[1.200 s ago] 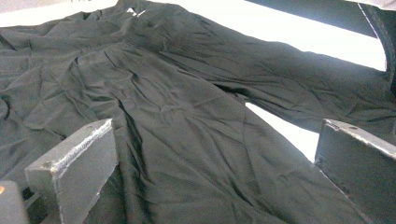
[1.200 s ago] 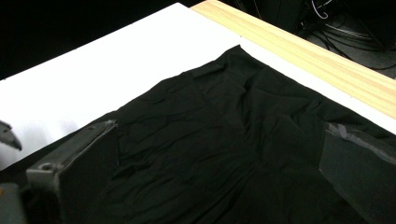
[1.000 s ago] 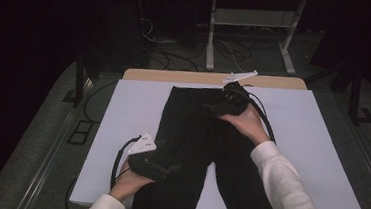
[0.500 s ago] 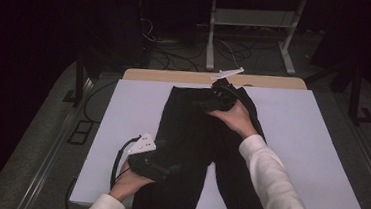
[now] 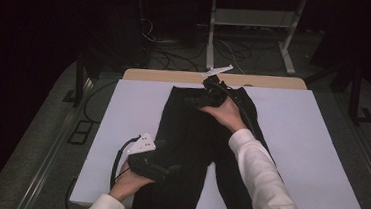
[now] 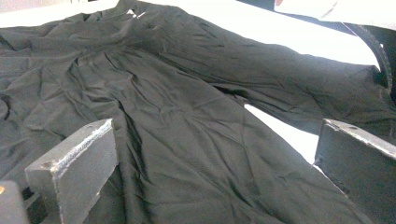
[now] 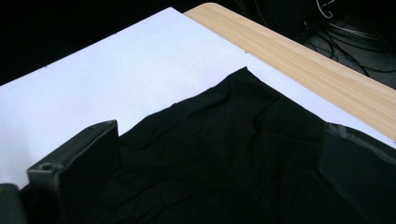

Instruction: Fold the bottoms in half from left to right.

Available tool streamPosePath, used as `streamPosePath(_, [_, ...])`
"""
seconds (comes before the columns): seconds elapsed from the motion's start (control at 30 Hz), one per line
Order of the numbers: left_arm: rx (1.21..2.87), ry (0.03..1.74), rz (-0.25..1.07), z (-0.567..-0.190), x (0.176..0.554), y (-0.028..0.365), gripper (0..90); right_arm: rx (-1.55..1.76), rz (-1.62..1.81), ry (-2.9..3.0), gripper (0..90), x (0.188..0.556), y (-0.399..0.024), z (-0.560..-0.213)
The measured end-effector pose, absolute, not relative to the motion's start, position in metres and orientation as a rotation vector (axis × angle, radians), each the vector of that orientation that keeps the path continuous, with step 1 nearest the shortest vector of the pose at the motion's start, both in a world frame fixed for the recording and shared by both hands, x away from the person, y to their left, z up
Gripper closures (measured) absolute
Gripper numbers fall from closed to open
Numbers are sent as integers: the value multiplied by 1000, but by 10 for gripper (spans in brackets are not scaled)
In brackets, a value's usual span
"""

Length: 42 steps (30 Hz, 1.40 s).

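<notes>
A pair of black trousers [image 5: 191,135] lies lengthwise on the white table cover [image 5: 309,159], legs toward the person. My left gripper [image 5: 156,168] rests over the near left leg. In the left gripper view it [image 6: 210,154] stands open, jaws wide apart above wrinkled black cloth [image 6: 187,116]. My right gripper [image 5: 198,99] is at the far end of the trousers. In the right gripper view it [image 7: 215,158] is open, with a far corner of the cloth [image 7: 233,140] between and beyond the jaws. Neither holds anything.
A strip of wooden tabletop [image 5: 175,76] shows past the white cover's far edge. Behind the table are a white-legged frame [image 5: 250,19] and loose cables [image 5: 177,58] on the floor. Bare white cover lies on both sides of the trousers.
My right gripper has slid left along the far end of the trousers. The left gripper has stayed put.
</notes>
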<state>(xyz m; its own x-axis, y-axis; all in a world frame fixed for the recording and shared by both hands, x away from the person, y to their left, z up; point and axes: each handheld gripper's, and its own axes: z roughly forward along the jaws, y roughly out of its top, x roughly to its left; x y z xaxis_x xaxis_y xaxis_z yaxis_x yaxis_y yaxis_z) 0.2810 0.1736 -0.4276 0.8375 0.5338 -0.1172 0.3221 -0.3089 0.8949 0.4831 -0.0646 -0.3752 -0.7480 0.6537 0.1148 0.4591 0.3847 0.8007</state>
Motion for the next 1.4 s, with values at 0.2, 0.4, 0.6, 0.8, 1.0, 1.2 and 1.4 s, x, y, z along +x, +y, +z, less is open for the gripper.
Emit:
streamPosePath(0.2, [1920, 640, 237, -428, 281, 173, 0, 1007, 1295, 2416, 0, 492, -56, -379])
streamPosePath(0.4, [1918, 637, 235, -428, 280, 173, 0, 1020, 1284, 2417, 0, 499, -49, -383])
streamPosePath(0.6, [1918, 633, 229, -428, 280, 173, 0, 1021, 1270, 2422, 0, 505, -40, -388])
streamPosePath(0.8, [1913, 633, 230, -427, 280, 174, 0, 1025, 1262, 2424, 0, 513, -30, -391])
streamPosePath(1.0, [1891, 646, 227, -426, 280, 176, 0, 1018, 1288, 2420, 0, 518, -17, -394])
streamPosePath(1.2, [1883, 648, 225, -426, 280, 177, 0, 1012, 1244, 2441, 11, 520, -2, -400])
streamPosePath(1.4, [1881, 646, 223, -426, 280, 177, 0, 1008, 1244, 2445, 12, 527, 11, -407])
